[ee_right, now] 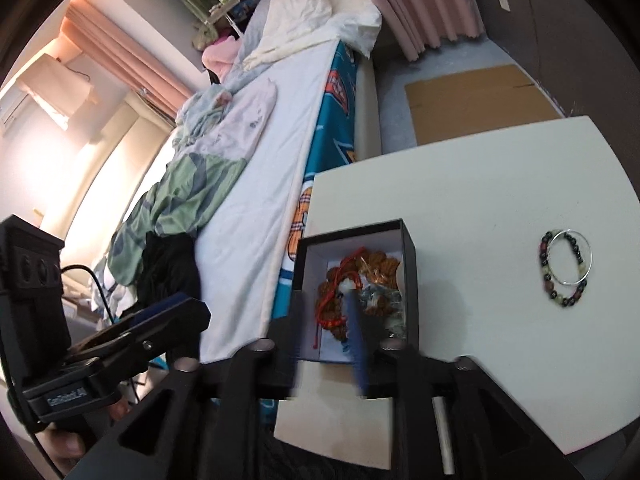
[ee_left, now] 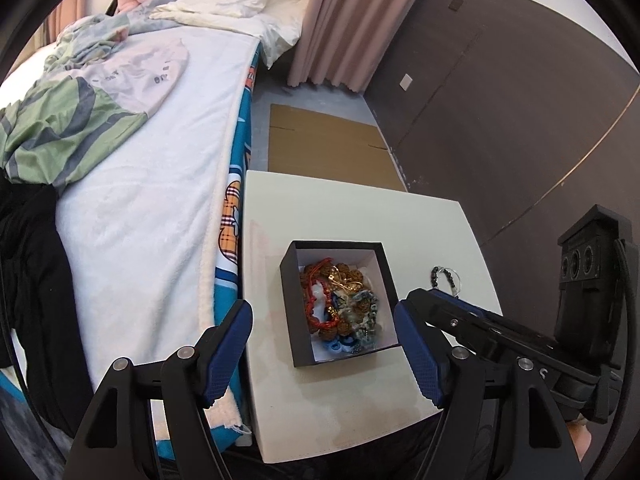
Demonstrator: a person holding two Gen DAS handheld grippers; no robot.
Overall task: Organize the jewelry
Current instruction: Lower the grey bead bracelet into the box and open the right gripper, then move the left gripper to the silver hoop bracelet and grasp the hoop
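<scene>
Left gripper (ee_left: 324,354) spread wide, blue pads (ee_left: 226,354) flanking the near end of a black box (ee_left: 289,292) from above, touching nothing. Right gripper (ee_right: 352,344) motion-blurred over the same box (ee_right: 410,280); fingers seemingly drawn together, one blue pad (ee_right: 357,340) showing as a narrow streak, but cannot tell for sure, nor whether anything is pinched.

Inside the box, white-lined: a tangle of jewelry (ee_left: 340,300), with brown bead strands, red cord, gold chain, grey-green beads and light blue pieces at the near corner.

Resting on a cream table (ee_left: 360,216), the box toward the bed side. Further right on the tabletop, well apart from the box: a dark beaded bracelet (ee_right: 560,276) with a thin silver bangle (ee_right: 570,258) overlapping it.

Beyond the table, flattened cardboard (ee_left: 324,140) on the floor. Alongside, a bed (ee_left: 160,184) with white cover, green-and-grey clothing (ee_left: 60,120) and black fabric (ee_left: 32,280). At the far end, pink curtain (ee_left: 352,16) and dark wall panels (ee_left: 500,100).
</scene>
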